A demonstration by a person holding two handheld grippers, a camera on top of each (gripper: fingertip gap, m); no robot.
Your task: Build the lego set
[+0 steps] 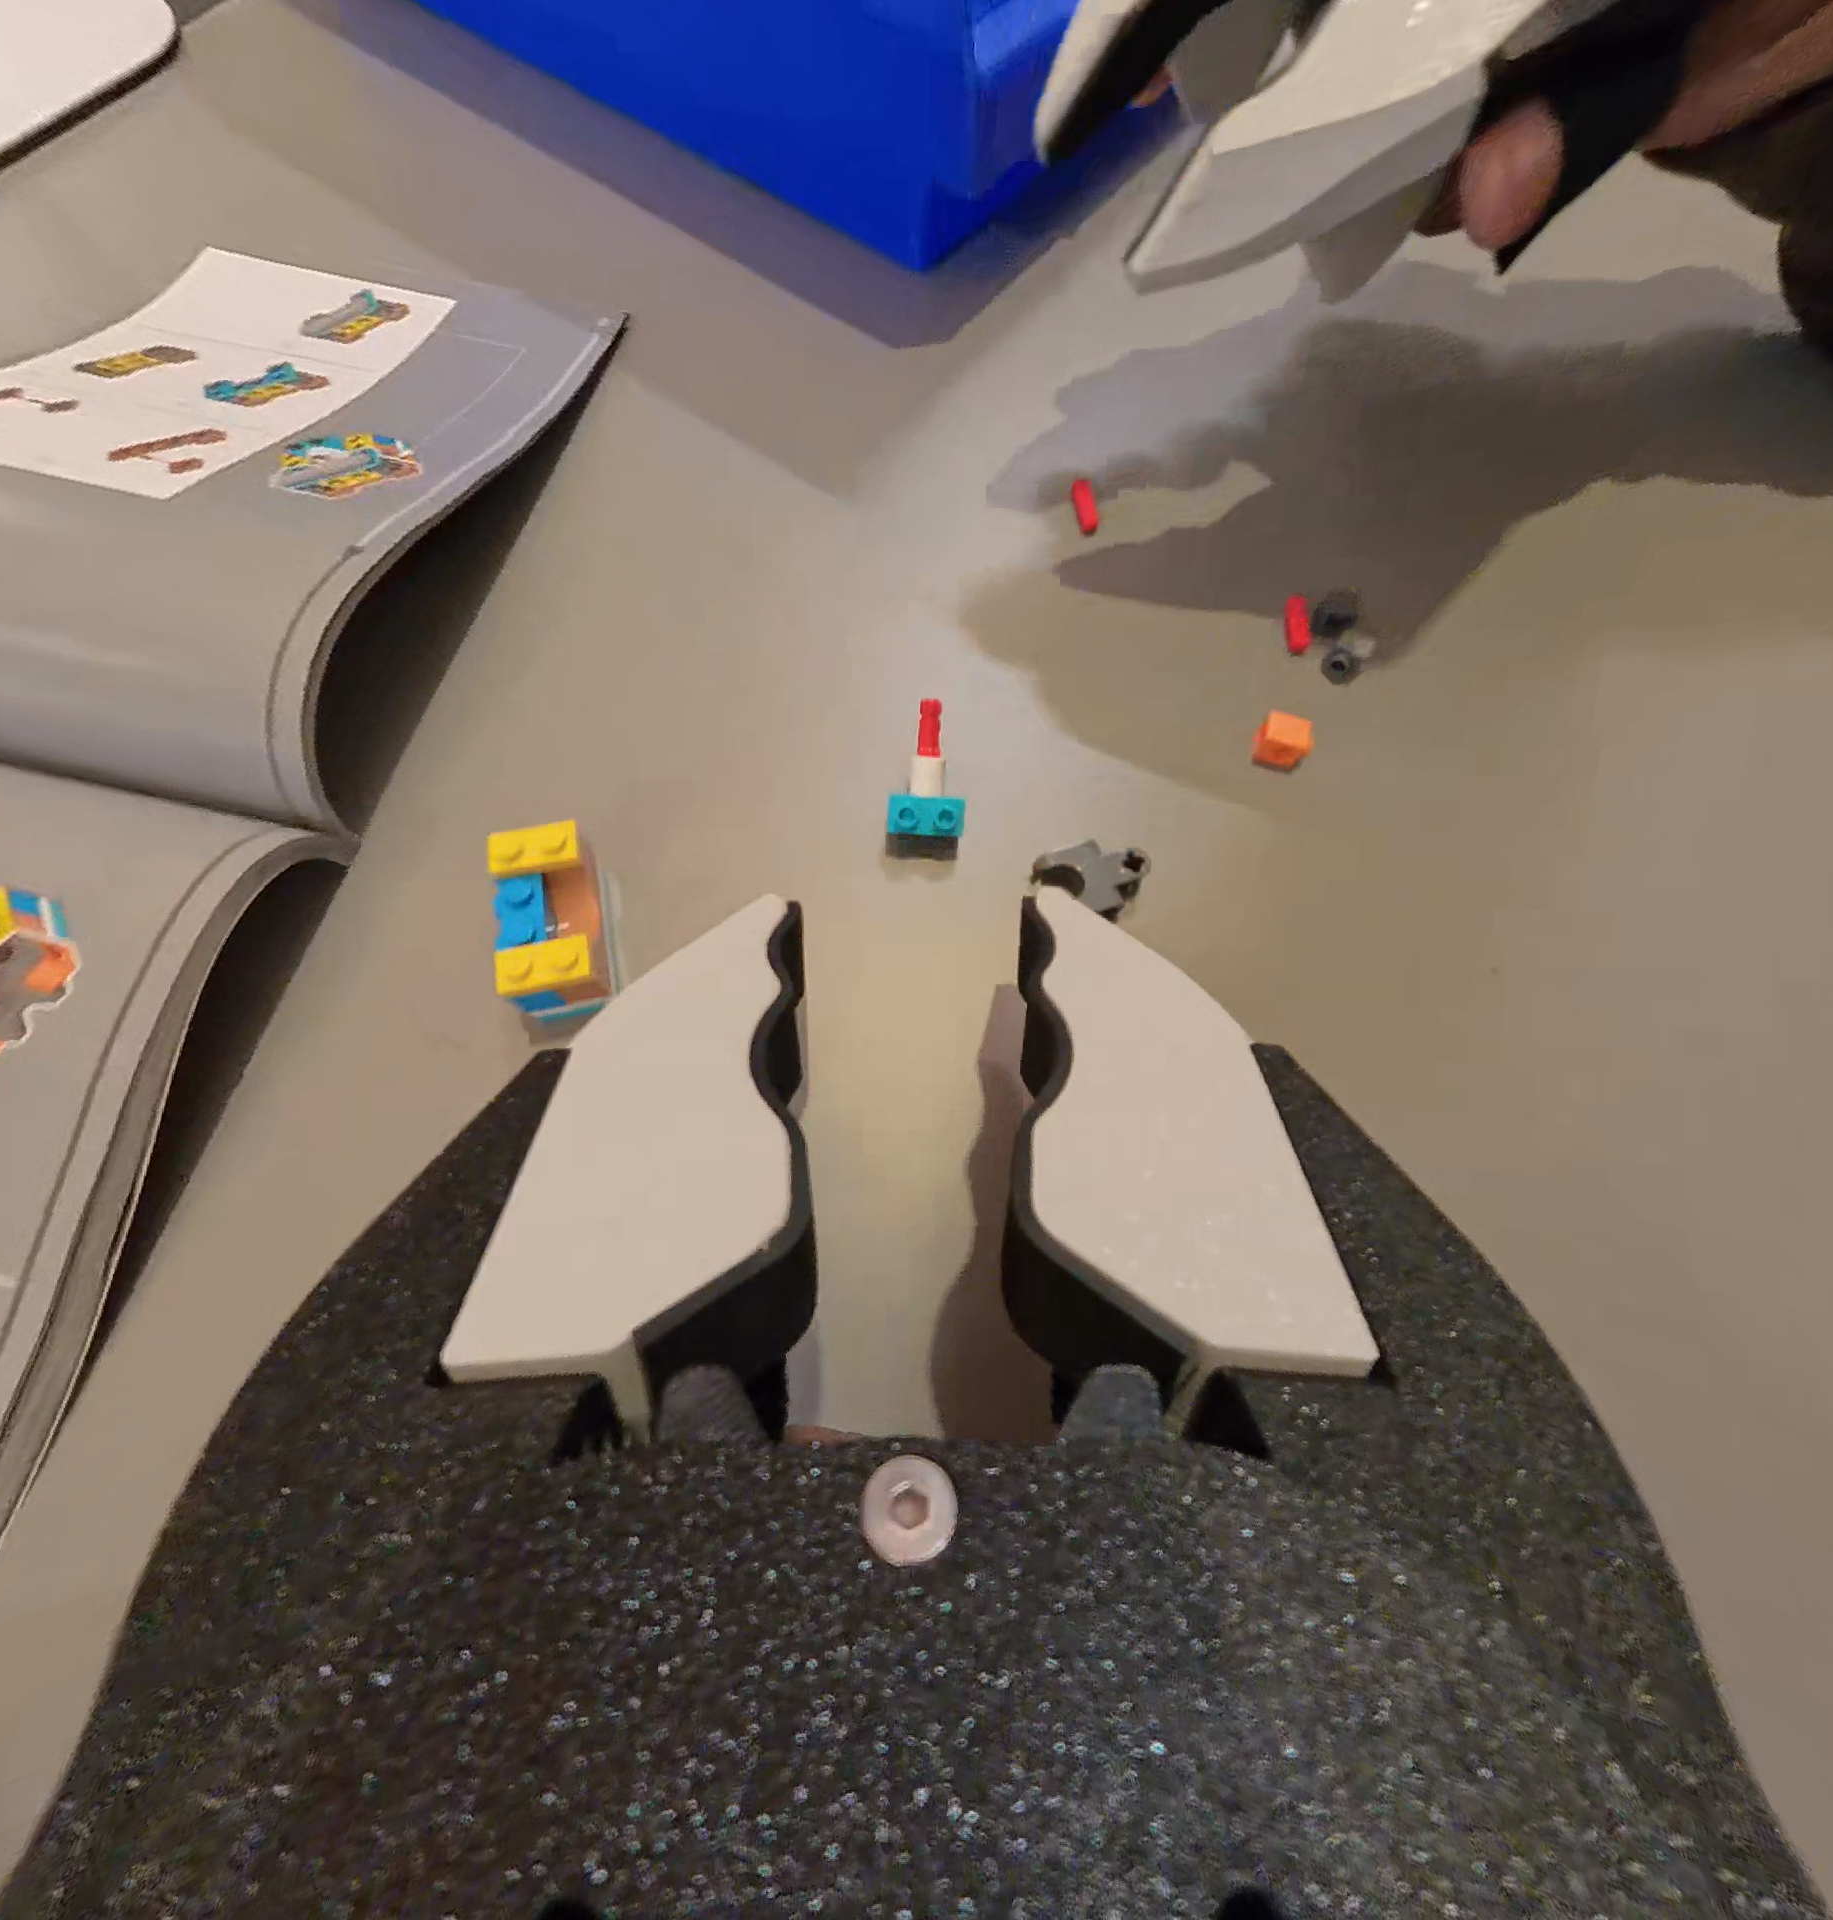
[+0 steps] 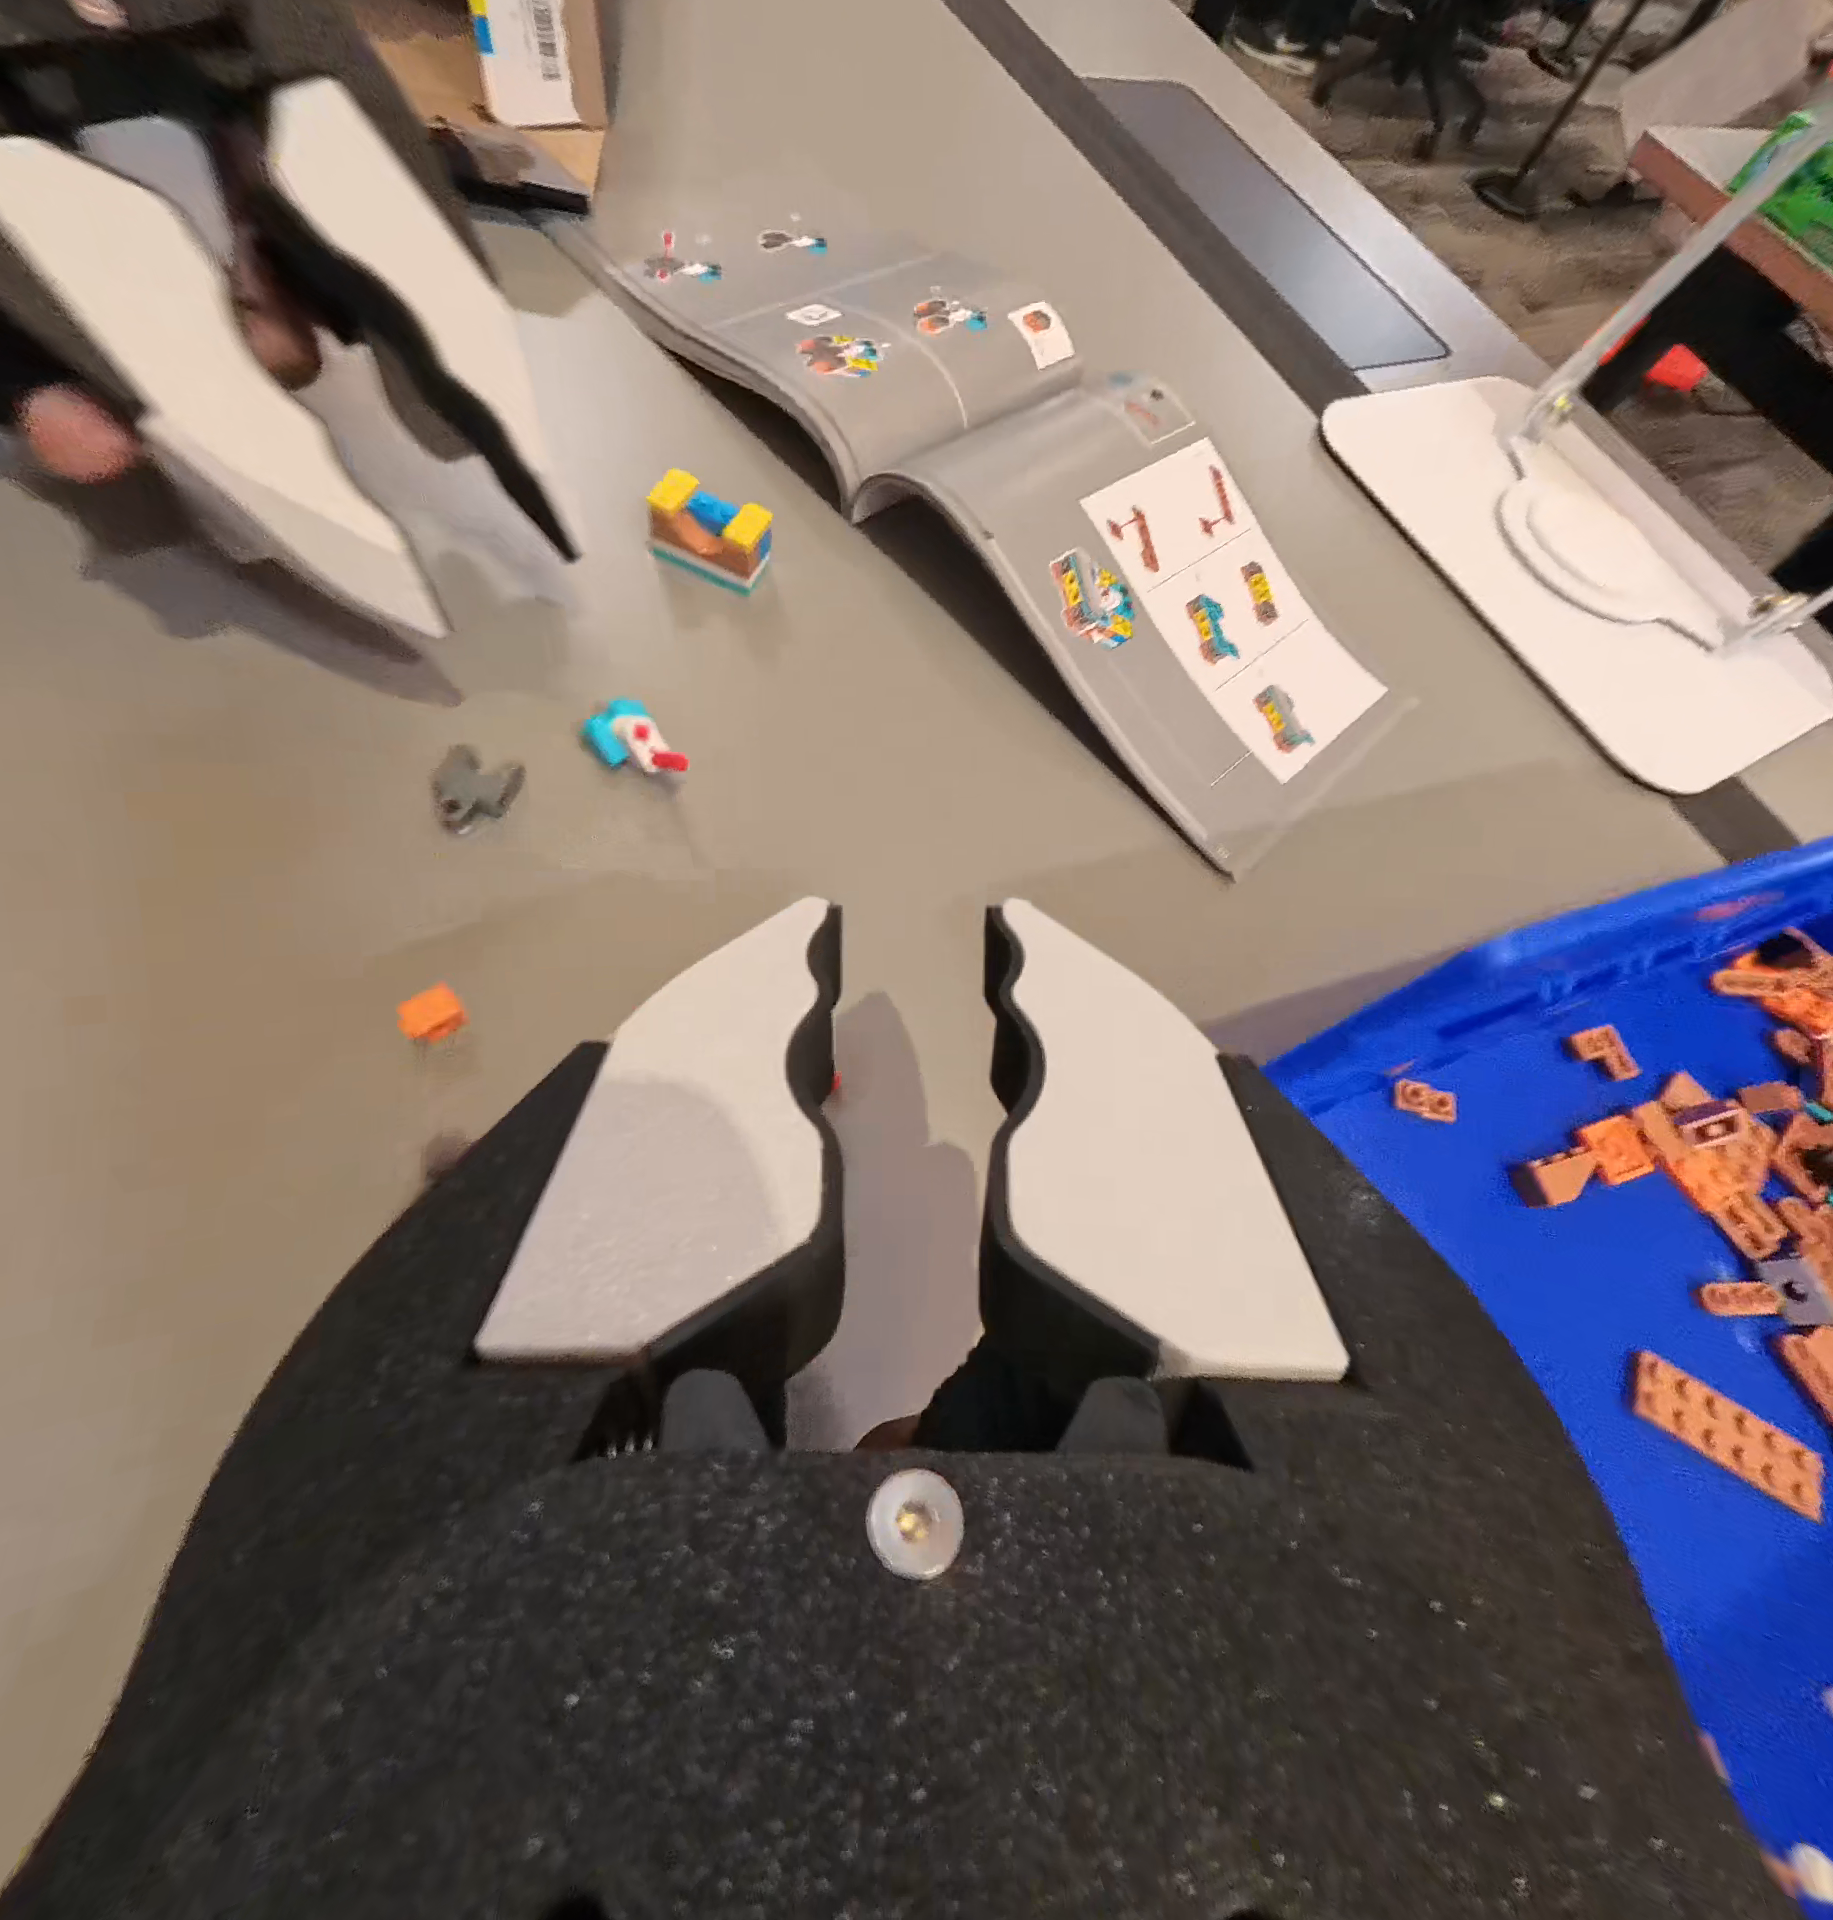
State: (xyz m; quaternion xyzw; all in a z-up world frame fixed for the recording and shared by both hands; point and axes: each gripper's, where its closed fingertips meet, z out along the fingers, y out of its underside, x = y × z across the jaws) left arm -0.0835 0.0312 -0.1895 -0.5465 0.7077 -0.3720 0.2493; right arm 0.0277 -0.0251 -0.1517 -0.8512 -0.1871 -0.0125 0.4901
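Note:
My left gripper (image 1: 910, 914) is open and empty above the grey table. Just ahead of it lies a small teal, white and red assembly (image 1: 926, 795), also in the right wrist view (image 2: 631, 736). A dark grey piece (image 1: 1094, 873) lies by my right fingertip (image 1: 1042, 920). A yellow, blue and brown build (image 1: 548, 935) sits to the left; it also shows in the right wrist view (image 2: 709, 530). My right gripper (image 2: 912, 914) is open and empty, hovering over the table; it shows at the top right of the left wrist view (image 1: 1151, 135).
An open instruction booklet (image 1: 216, 436) lies at the left. A blue bin (image 2: 1577, 1299) holds several brown and orange bricks. An orange brick (image 1: 1282, 740), two red pins (image 1: 1084, 506) and small black parts (image 1: 1338, 634) lie scattered. A white lamp base (image 2: 1577, 582) stands at the far side. There is about 15 cm between the tips of the two grippers. The white lamp base (image 2: 1577, 582) is about 35 cm from my right fingertips.

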